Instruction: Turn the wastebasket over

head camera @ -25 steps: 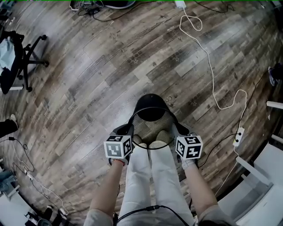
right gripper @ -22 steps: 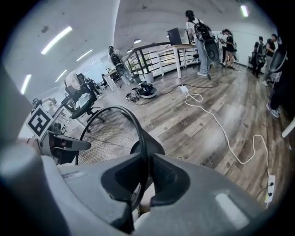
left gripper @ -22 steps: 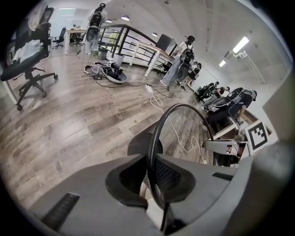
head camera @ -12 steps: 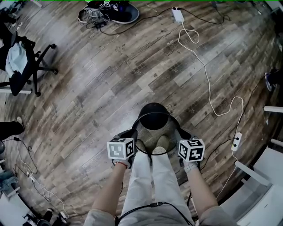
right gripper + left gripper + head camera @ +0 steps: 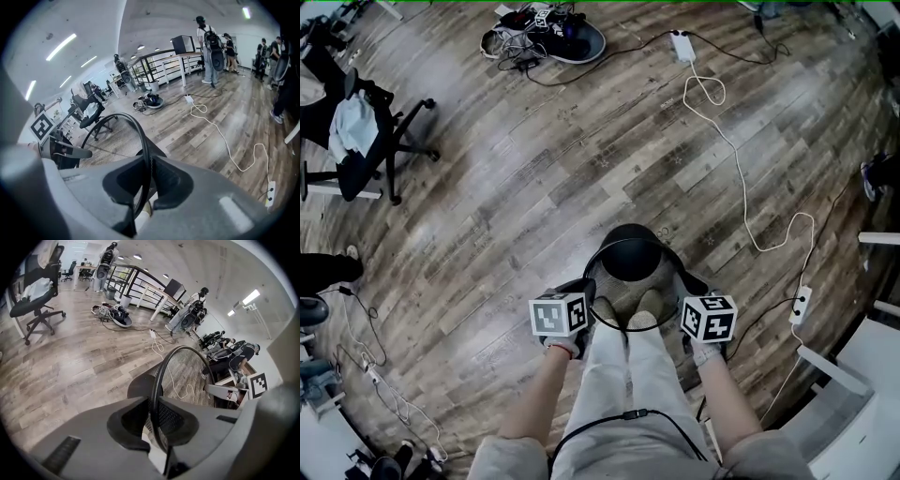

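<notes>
The wastebasket (image 5: 626,258) is black wire mesh with a round rim and a solid dark base. It hangs above the wood floor in front of the person's legs, mouth toward the person, base tilted away. My left gripper (image 5: 581,298) is shut on the rim's left side and my right gripper (image 5: 682,287) is shut on its right side. In the left gripper view the rim runs between the jaws of the left gripper (image 5: 157,416), with the mesh wall (image 5: 187,376) beyond. The right gripper (image 5: 146,183) pinches the rim the same way, beside the mesh (image 5: 115,136).
An office chair (image 5: 366,141) stands at the far left. A white cable (image 5: 741,187) snakes across the floor to a power strip (image 5: 802,300) on the right. Shoes and cables (image 5: 548,37) lie at the top. White furniture (image 5: 853,394) is at the lower right.
Both grippers have risen together with the wastebasket held by its rim, and it now hangs higher over the floor. The grips look unchanged.
</notes>
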`<state>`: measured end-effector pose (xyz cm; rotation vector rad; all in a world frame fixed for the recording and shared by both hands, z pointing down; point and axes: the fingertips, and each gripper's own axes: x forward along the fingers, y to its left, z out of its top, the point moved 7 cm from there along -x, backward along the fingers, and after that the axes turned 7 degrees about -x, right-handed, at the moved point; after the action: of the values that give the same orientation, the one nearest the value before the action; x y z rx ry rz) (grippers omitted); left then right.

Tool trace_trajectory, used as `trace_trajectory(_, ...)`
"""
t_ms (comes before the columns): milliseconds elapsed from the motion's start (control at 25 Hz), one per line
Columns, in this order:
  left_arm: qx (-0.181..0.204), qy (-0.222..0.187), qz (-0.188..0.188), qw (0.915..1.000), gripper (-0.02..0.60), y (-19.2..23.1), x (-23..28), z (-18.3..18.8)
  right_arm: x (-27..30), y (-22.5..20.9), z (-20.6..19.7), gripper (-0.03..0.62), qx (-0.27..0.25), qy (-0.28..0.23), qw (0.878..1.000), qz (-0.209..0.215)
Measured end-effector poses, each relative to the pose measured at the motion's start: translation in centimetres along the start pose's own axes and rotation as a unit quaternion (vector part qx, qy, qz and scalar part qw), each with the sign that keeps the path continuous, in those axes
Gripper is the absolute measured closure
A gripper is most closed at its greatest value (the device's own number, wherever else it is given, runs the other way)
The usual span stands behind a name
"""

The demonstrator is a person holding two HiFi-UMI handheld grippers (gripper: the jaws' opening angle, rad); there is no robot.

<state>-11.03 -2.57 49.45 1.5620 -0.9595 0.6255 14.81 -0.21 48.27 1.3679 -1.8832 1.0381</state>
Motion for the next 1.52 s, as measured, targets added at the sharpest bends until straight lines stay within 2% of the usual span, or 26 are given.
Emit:
trace_trajectory(320, 0.000, -0.007, 0.001, 1.0000, 0.546, -2.2, -4.4, 1.6, -3.7, 1.5, 2.9, 0.559, 0.000, -0.023, 1.000, 0.005)
trace_trajectory(720, -0.045, -0.007, -0.023, 0.9987, 0.543, -3.5, -7.0, 1.4, -6.4, 2.7, 5.0, 0.556, -0.003, -0.051, 0.999, 0.009)
trace_trajectory(1200, -0.080, -0.006, -0.036, 0.9961, 0.540, -5.0, -8.9, -0.1, -9.0, 2.9, 5.5, 0.554, -0.012, -0.069, 0.997, 0.014)
trace_trajectory(1520, -0.087, -0.011, -0.040, 0.9953, 0.538, -6.3, -10.7, -0.7, -11.1, 3.4, 5.8, 0.557, -0.029, -0.088, 0.996, 0.016)
